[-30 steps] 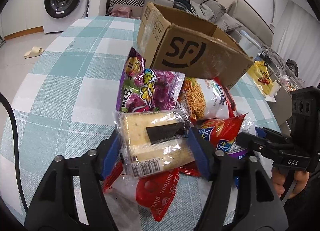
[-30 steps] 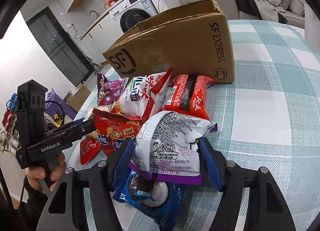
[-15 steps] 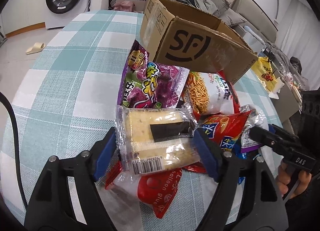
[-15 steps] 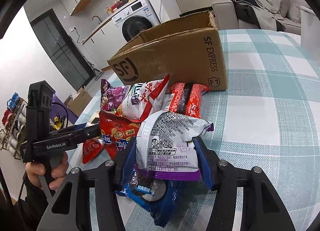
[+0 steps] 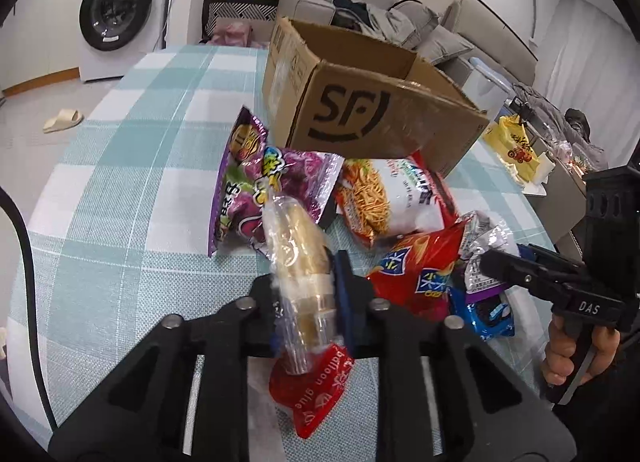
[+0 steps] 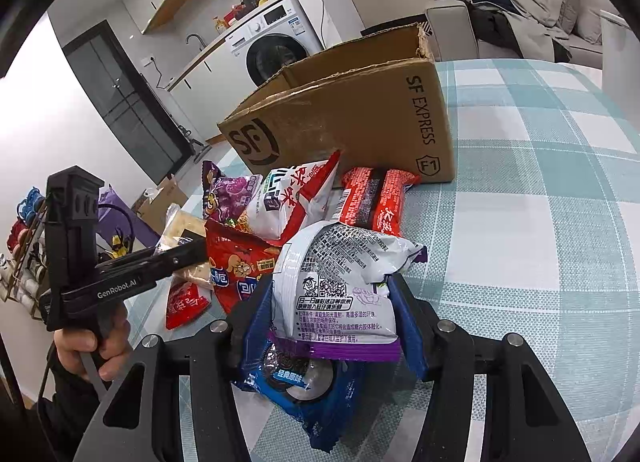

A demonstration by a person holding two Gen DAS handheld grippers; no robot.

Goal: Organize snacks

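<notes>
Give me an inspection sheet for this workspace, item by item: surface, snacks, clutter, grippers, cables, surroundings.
Surface: table under a teal and white checked cloth.
Job's things: open cardboard box at the back; loose snack packs piled in front, including a purple bag, a noodle bag and a red bar pack.
Clutter: nothing seen on the table beyond the snacks.
Grippers: left hand-held gripper shut on a clear cracker pack; right hand-held gripper shut on a white bag, with a blue cookie pack beneath.
Cables: black cable at the left edge.
Surroundings: washing machine, sofa, slipper on the floor.
</notes>
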